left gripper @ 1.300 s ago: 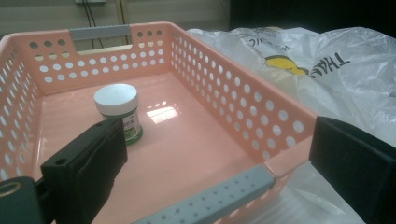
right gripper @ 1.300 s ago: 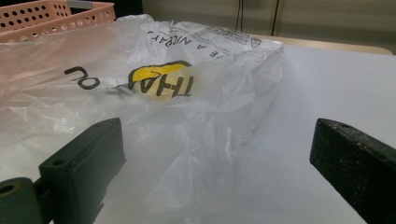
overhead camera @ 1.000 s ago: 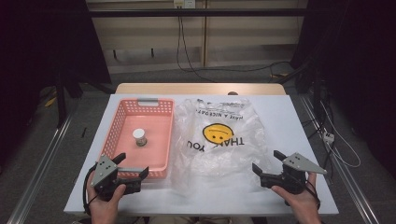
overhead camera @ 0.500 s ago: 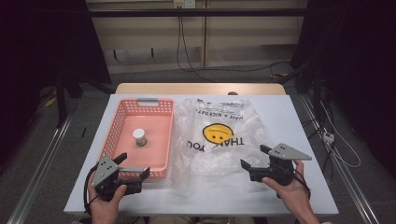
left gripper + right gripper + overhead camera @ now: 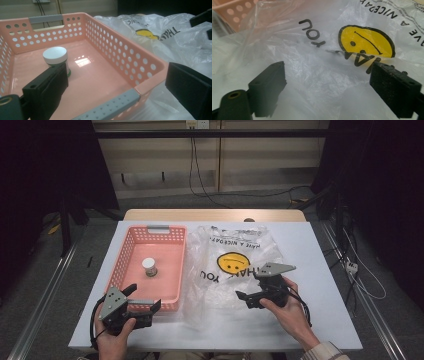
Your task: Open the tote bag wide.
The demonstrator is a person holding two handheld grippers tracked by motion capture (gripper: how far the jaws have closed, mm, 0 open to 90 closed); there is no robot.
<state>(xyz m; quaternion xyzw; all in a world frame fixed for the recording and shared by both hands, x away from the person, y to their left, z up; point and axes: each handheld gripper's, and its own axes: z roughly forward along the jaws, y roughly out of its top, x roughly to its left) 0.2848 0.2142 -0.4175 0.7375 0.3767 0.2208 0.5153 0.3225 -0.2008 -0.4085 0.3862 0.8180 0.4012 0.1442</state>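
Note:
A pink perforated basket [image 5: 123, 262] [image 5: 120, 50] stands on the left of the white table, holding a small jar with a white lid [image 5: 149, 266] [image 5: 55, 56]. Right of it lies a crumpled clear plastic bag [image 5: 235, 245] [image 5: 312, 57] with a yellow smiley face and black lettering. My left gripper [image 5: 144, 297] [image 5: 116, 75] is open at the basket's near edge, its jaws pointing over the rim toward the jar. Over the bag's near right part my right gripper [image 5: 248, 286] [image 5: 328, 75] hovers open, jaws wide apart with only bag film between them.
The white table [image 5: 325, 270] has bare surface right of the bag and along its front edge. Beyond its far edge a wooden strip, cables and dark curtains are visible. Metal rails run along the floor on both sides.
My right gripper has moved left and forward from the table's right front onto the bag. The left gripper has barely moved. Both stay open.

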